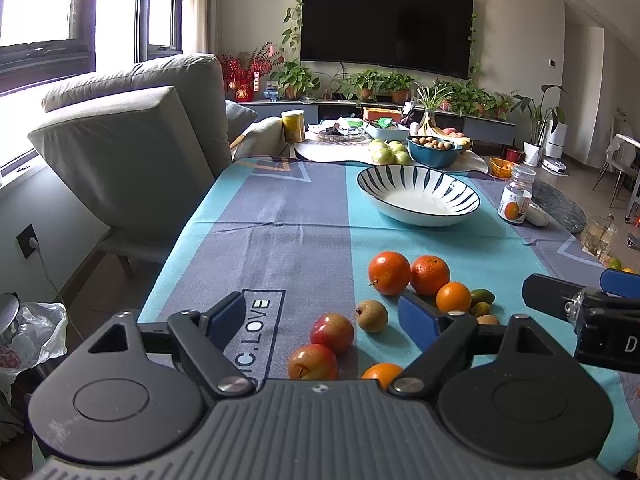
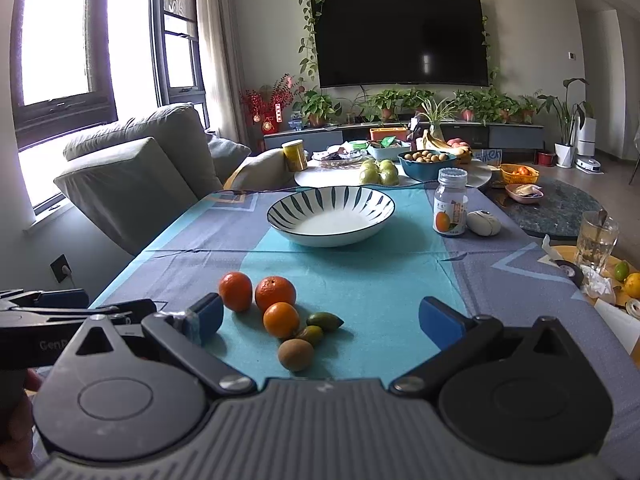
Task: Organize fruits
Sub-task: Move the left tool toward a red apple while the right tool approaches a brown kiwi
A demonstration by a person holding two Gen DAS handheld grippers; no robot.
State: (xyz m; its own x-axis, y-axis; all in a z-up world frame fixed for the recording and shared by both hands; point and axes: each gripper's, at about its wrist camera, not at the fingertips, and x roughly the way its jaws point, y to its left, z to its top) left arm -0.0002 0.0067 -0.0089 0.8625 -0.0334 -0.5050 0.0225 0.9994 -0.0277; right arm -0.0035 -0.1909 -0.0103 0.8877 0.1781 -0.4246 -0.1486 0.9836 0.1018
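Note:
Loose fruit lies on the blue tablecloth near me: three oranges (image 1: 429,274) (image 2: 275,293), two red apples (image 1: 332,332), a brown fruit (image 1: 372,315), another brown fruit (image 2: 295,354) and two small green fruits (image 2: 325,321). A fourth orange (image 1: 382,373) sits just under my left gripper. An empty striped white bowl (image 1: 418,195) (image 2: 330,214) stands farther back. My left gripper (image 1: 322,318) is open above the apples. My right gripper (image 2: 320,318) is open above the small fruits, holding nothing.
A vitamin bottle (image 2: 451,202) and a white pebble-shaped object (image 2: 483,222) stand right of the bowl. A glass (image 2: 596,238) and clutter lie at the right edge. Behind are green apples (image 2: 379,172), a blue bowl of nuts (image 2: 426,163), a yellow tin (image 2: 295,155) and a grey armchair (image 1: 132,136).

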